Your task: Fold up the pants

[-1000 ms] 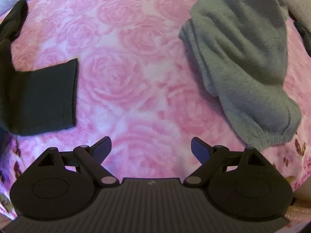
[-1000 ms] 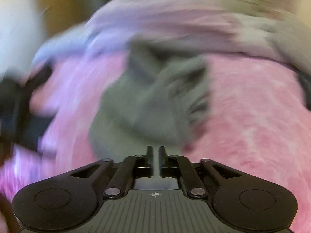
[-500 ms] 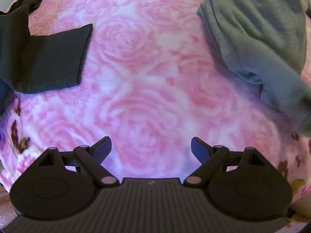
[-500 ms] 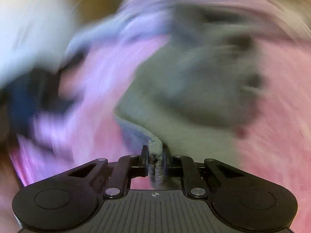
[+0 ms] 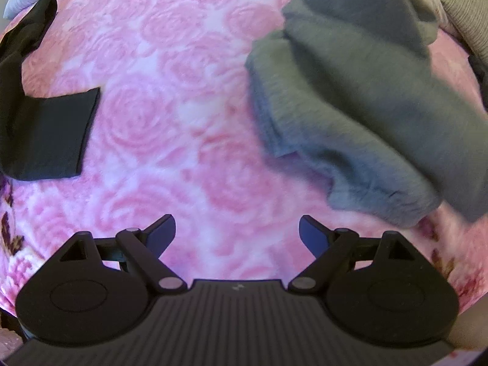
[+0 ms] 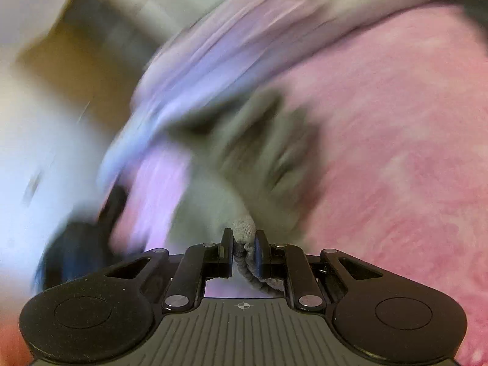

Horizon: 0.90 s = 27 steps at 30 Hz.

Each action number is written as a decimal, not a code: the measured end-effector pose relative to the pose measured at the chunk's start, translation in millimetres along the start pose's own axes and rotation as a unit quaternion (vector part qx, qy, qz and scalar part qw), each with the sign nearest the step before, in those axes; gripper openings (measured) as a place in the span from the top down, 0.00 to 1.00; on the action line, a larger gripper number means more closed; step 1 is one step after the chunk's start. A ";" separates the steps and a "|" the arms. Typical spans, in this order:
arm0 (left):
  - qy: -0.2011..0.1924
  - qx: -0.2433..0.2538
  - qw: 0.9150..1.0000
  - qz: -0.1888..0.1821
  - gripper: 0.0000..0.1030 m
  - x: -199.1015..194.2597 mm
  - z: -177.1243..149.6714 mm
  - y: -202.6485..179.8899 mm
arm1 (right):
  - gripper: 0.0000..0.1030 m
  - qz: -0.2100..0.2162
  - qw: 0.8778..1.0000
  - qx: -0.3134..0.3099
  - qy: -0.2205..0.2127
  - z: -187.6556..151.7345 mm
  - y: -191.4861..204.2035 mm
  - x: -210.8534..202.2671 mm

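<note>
Two jaws on your R gripper (image 6: 244,244) clench only a thin bunched edge of the grey pants (image 5: 350,100), rest trailing over the bed, so a fast swing could yank it free; L gripper (image 5: 237,231) hangs wide open w/ nothing between. Pink rose blanket (image 5: 189,97) is soft, black garment (image 5: 45,131) lies at its left edge, bkgd too blurred to read.

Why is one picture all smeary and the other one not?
Right wrist view: the bed and grey pants smear from fast movement; only the right gripper pinching them looks sharp. Left wrist view: mostly clear, the pink blanket bulging round from the lens.
</note>
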<state>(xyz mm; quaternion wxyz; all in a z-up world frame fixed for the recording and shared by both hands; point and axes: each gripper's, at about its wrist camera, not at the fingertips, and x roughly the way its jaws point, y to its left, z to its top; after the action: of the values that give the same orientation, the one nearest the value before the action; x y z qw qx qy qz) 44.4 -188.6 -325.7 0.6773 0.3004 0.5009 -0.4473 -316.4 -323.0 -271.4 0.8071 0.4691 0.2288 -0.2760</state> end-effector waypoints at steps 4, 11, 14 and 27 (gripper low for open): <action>-0.028 -0.022 0.999 -0.033 0.16 -9.8 17.2 -16.4 | 0.72 -0.048 0.991 -0.037 0.123 -24.4 -2.9 20.3; -0.053 -0.110 0.985 -0.124 0.01 20.0 57.4 -39.8 | 0.61 -0.195 0.965 0.170 0.046 11.6 -115.6 -28.8; -0.022 -0.098 0.993 -0.069 0.06 55.9 59.8 -52.1 | 0.61 -0.219 0.955 0.199 0.022 25.9 -141.6 -47.9; -0.125 0.097 0.980 0.118 0.88 -31.6 76.9 16.1 | 0.61 -0.169 0.976 0.134 0.030 83.3 -141.1 2.6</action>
<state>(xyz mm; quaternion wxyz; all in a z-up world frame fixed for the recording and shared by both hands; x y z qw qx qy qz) 87.4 -238.0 -272.1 0.7504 0.3632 0.3274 -0.4448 -398.5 -454.7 -324.2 0.6717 0.5355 0.2897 -0.4221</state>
